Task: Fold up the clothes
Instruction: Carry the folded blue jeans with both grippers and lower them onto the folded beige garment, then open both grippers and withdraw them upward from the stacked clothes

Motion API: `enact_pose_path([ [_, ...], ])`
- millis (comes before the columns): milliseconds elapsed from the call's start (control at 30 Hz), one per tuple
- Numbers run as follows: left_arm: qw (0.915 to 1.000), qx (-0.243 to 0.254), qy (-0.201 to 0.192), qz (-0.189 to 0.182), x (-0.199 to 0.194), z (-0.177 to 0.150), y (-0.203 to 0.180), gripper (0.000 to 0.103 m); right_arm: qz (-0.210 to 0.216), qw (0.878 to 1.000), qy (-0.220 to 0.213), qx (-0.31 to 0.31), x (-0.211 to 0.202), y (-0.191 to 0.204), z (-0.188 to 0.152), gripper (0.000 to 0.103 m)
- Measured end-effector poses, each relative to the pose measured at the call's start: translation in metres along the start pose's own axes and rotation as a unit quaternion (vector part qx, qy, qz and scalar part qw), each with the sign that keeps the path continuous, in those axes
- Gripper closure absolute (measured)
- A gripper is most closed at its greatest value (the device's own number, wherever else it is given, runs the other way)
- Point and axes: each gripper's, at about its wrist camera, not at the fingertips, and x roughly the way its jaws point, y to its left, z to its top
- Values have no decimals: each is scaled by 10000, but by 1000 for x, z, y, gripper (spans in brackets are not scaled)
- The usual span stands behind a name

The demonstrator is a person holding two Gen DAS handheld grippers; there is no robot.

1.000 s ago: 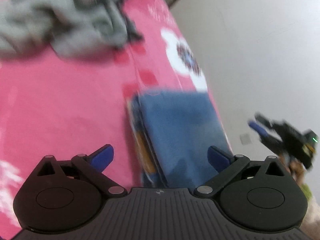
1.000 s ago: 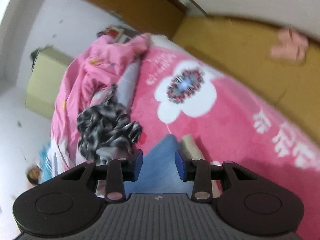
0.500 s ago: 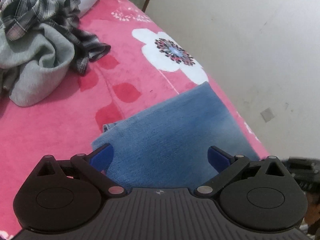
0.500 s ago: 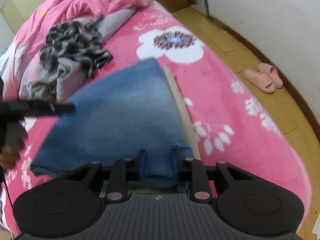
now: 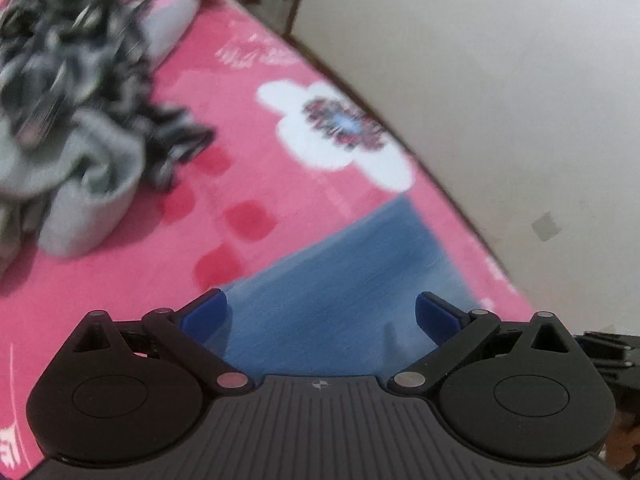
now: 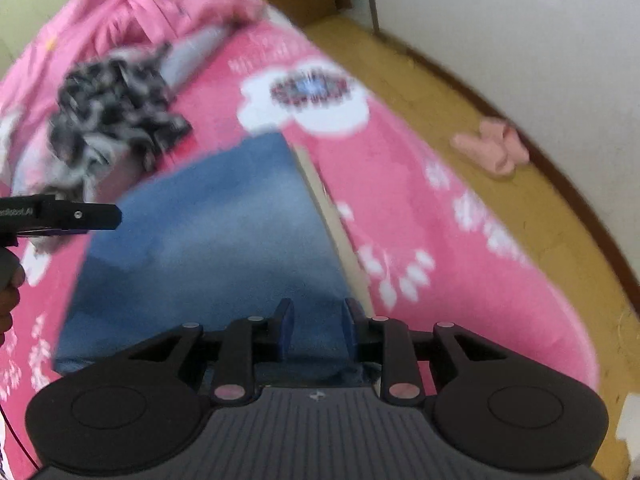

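A folded blue garment [image 6: 216,232] lies flat on the pink bed; it also shows in the left wrist view [image 5: 344,292]. My right gripper [image 6: 316,328] has its jaws a little apart over the garment's near edge, with cloth between them but no pinch visible. My left gripper [image 5: 322,314] is wide open and empty just above the garment's near side; it also shows in the right wrist view [image 6: 76,216] at the left. A beige edge [image 6: 332,224] shows under the garment's right side.
A heap of grey and black-and-white plaid clothes [image 5: 68,120] lies at the far left of the pink flowered bedcover [image 5: 256,152]. A pink quilt [image 6: 132,12] is bunched at the head. A white wall [image 5: 500,80], wooden floor [image 6: 500,208] and pink slippers [image 6: 492,148] lie to the right.
My right gripper's jaws have parted from the blue garment's edge, and it has drawn back slightly. My left gripper stays open and has shifted slightly over the garment.
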Motion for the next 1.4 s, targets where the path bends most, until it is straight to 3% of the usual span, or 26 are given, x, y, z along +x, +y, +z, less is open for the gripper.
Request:
enact_pose_path([
  [167,9990,165,363,-190,42,19,-34,0,-121,9992,-46,367,8,-4,8,73],
  [233,9963,211,829,69,71,14,-44,2,-299,9967,402,643,27,-11,5,73],
  [300,9938,552,851,459,73,8,-54,2,-614,9911,778,889,27,-13,5,73],
  [433,9950,457,774,432,23,-1,-58,2,-496,9936,474,903,-46,-1,6,69],
  [633,9975,473,393,354,-99,-27,-75,0,-824,9903,964,576,-123,30,-35,67],
  [733,9975,556,105,427,-163,-46,-89,0,-829,9915,895,442,-169,56,-43,67],
  [767,9973,587,-22,438,-185,-53,-93,0,-885,9928,725,346,-191,67,-42,62],
  [800,9969,615,-121,466,-203,-56,-96,0,-963,9936,515,282,-212,77,-40,50],
  [1000,9952,312,-566,736,-296,-71,-103,0,-989,9946,-316,-15,-306,128,-41,24],
  [1167,9897,53,-848,1148,-348,-84,-105,0,-945,9932,-659,-187,-342,160,-50,5],
  [1267,9815,30,-986,1641,-365,-91,-110,0,-793,9945,-626,-274,-348,172,-50,2],
  [1400,9798,-308,-1033,1684,-379,-95,-115,0,-718,9956,-534,-271,-350,181,-46,2],
])
